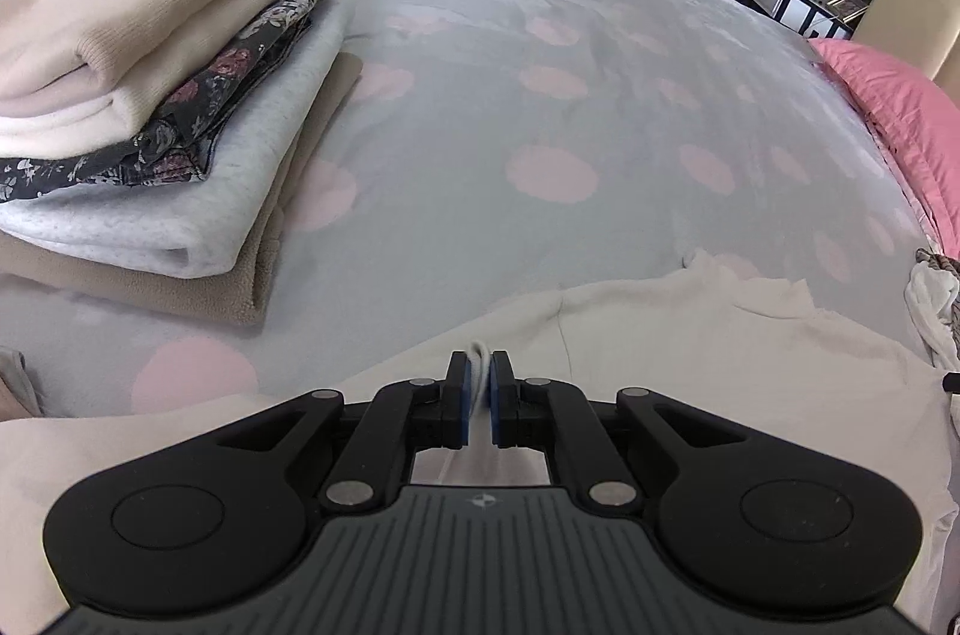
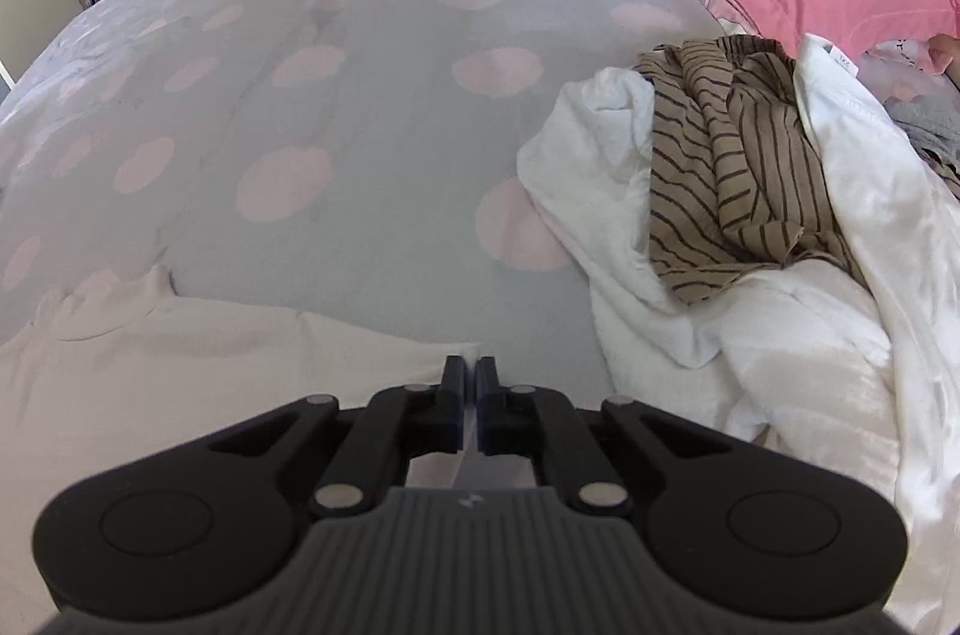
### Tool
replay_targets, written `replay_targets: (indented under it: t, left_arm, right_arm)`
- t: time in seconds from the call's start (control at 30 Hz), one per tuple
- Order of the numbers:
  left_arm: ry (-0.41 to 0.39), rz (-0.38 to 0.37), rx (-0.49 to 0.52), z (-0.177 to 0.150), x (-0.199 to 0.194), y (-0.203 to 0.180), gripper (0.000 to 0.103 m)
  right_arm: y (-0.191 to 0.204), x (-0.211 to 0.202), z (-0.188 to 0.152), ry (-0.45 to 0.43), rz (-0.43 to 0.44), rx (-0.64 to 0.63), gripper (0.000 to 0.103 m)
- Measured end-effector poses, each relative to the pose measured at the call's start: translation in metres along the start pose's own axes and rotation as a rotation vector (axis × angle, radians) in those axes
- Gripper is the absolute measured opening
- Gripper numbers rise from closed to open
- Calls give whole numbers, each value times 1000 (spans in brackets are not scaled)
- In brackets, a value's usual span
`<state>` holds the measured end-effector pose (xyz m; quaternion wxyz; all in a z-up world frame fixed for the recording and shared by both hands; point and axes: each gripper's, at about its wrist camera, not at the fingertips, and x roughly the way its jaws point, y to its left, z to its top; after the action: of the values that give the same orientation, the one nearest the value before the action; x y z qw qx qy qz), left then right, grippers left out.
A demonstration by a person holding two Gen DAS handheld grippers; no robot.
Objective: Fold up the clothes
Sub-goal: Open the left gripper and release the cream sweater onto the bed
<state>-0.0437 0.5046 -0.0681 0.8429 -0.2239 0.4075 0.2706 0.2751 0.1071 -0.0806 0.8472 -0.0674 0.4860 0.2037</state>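
A cream garment (image 1: 690,335) is spread on the bedspread (image 1: 540,95) at 6 o'clock. Its edge is pinched by the left gripper (image 1: 478,371) and the right gripper (image 2: 470,377), both clamped. A folded stack (image 1: 150,95) sits at 10 o'clock, an unfolded heap (image 2: 750,215) at 3 o'clock.

The black left gripper (image 1: 479,365), low in the frame's centre, is clamped on white fabric; the black right gripper (image 2: 469,372) likewise sits pinched together.
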Motion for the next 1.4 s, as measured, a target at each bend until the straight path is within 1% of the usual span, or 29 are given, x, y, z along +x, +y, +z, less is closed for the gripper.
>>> replay_targets:
  t: [0.13, 0.17, 0.2, 0.23, 0.27, 0.3, 0.33, 0.37, 0.47, 0.53, 0.57, 0.6, 0.63, 0.7, 0.8, 0.87, 0.93, 0.97, 1.03, 1.07, 1.17, 1.27, 1.33, 1.4]
  left_arm:
    - [10, 18, -4, -2, 6, -1, 7]
    - [6, 17, -10, -2, 5, 0, 13]
    - [2, 17, -17, -2, 3, 1, 20]
    - [-2, 17, -23, -1, 2, 2, 23]
    - [-6, 19, -28, -1, 0, 3, 29]
    - [-9, 26, -28, -2, -1, 2, 35]
    - [-13, 33, -29, -2, -3, 2, 38]
    - [-16, 39, -29, -2, -4, 1, 40]
    - [-14, 49, -28, -1, -7, -1, 40]
    - [-16, 47, -25, 0, -10, -2, 40]
    - [-17, 46, -23, 0, -11, -2, 40]
    - [-19, 46, -20, 0, -12, -3, 40]
    - [-22, 45, -18, 0, -14, -3, 40]
    - [-31, 43, -18, 0, -18, -2, 40]
    - [-37, 41, -21, 0, -20, -1, 40]
    - [-26, 42, -23, 0, -20, -1, 40]
    - [-14, 41, -23, -1, -20, -1, 40]
    - [-8, 34, -20, -1, -21, -1, 40]
    - [5, 20, -15, -3, -21, 1, 42]
    - [12, 20, -15, -4, -21, 2, 44]
    - [39, 16, -17, -9, -18, 5, 45]
    - [78, -8, -9, -17, -15, 4, 45]
    - [104, -28, 0, -24, -14, 3, 46]
    - [115, -37, 18, -29, -14, 2, 50]
  right_arm:
    - [2, 9, -5, 38, -5, -11, 5]
    - [2, 11, -6, 48, -6, -14, 10]
    - [2, 11, -8, 53, -3, -13, 19]
    - [-1, 4, -10, 48, 8, -2, 26]
    - [-3, -2, -12, 42, 19, 8, 33]
    - [-5, -9, -15, 42, 33, 20, 33]
    - [-7, -14, -18, 55, 54, 35, 33]
    - [-10, -19, -22, 71, 76, 51, 33]
    - [-10, -20, -38, 140, 145, 101, 41]
    - [-7, -15, -48, 171, 159, 112, 39]
    - [-5, -13, -51, 174, 149, 110, 29]
    - [-5, -11, -54, 175, 142, 112, 6]
    - [-6, -12, -55, 165, 137, 124, 4]
    - [-9, -18, -55, 123, 81, 121, 3]
    - [-8, -14, -57, 141, 53, 103, 3]
    - [1, -6, -64, 150, 14, 40, 3]
    - [9, -5, -66, 140, 1, 2, 4]
    - [8, -9, -65, 147, 17, 18, 7]
    - [3, -19, -61, 140, 31, 54, 25]
    - [1, -25, -59, 128, 32, 67, 37]
    - [3, -43, -62, 106, 52, 58, 36]
    - [5, -46, -74, 131, 91, 50, 30]
    - [7, -42, -83, 151, 59, 41, 31]
    - [6, -42, -91, 160, 55, 53, 31]
